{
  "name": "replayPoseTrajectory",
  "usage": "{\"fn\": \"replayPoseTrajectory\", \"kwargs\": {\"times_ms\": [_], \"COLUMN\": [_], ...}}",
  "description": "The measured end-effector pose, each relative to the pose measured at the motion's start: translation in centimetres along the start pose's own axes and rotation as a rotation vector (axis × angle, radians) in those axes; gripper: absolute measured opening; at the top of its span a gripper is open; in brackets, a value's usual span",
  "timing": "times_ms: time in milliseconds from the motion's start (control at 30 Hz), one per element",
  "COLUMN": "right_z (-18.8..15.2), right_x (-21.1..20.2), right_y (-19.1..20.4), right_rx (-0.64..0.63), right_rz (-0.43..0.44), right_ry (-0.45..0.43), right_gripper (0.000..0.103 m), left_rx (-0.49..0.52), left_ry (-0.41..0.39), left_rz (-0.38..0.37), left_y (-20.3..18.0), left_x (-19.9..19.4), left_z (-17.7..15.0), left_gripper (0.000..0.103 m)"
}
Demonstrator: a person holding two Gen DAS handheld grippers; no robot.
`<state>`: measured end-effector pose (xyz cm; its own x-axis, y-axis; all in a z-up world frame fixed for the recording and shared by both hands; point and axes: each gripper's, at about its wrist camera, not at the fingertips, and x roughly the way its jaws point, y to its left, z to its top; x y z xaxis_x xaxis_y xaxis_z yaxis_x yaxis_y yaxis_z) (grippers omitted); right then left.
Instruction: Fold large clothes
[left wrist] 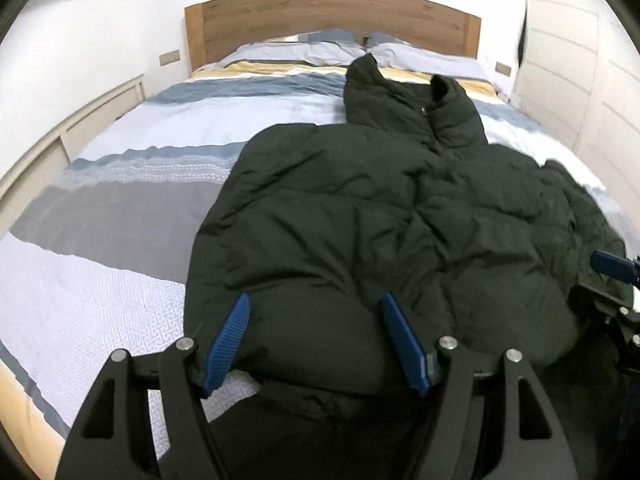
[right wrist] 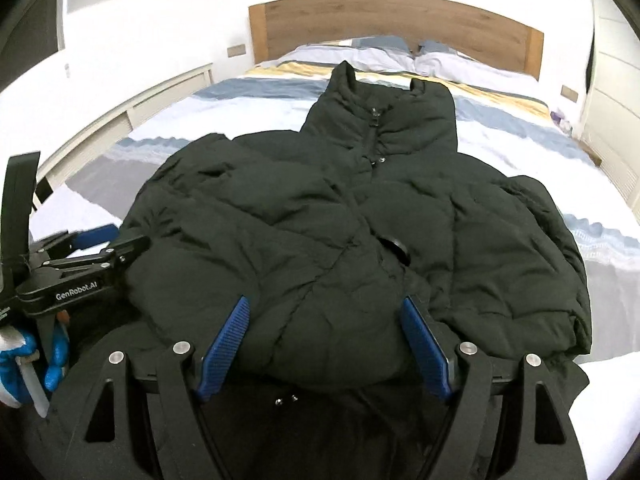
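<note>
nearest, the left tongs and right tongs both stand apart over the near hem of the dark puffer jacket, pads not pressing it. the jacket lies spread on the striped bed, collar toward the pillows and wooden headboard.

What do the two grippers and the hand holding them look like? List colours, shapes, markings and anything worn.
Both the left gripper and the right gripper have black angular frames with silver round bolts and two flat, ribbed blue fingers. The left gripper's body carries white "GenRobot.AI" lettering. The hand holding it wears a blue and white glove.
</note>
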<state>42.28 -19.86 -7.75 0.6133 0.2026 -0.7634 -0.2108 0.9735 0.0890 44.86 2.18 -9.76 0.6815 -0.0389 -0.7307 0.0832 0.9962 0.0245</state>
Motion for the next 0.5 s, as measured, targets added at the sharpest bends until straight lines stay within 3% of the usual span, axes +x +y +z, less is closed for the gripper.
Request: {"fn": "replayPoseTrajectory", "kwargs": {"times_ms": [233,500], "right_z": [-1.4,-2.1], "right_x": [2.8,3.3], "right_y": [-0.1,0.1], "right_rx": [-0.002,-0.017], "right_rz": [-0.013,-0.027], "right_ry": [0.037,0.039], "right_gripper": [0.077,0.078], "left_rx": [-0.011,-0.034], "left_ry": [0.022,0.033], "left_rz": [-0.001,-0.010], "left_y": [0.0,0.4], "left_x": [1.7,2.6], "left_z": [-1.1,-1.8], "left_gripper": [0.073,0.080]}}
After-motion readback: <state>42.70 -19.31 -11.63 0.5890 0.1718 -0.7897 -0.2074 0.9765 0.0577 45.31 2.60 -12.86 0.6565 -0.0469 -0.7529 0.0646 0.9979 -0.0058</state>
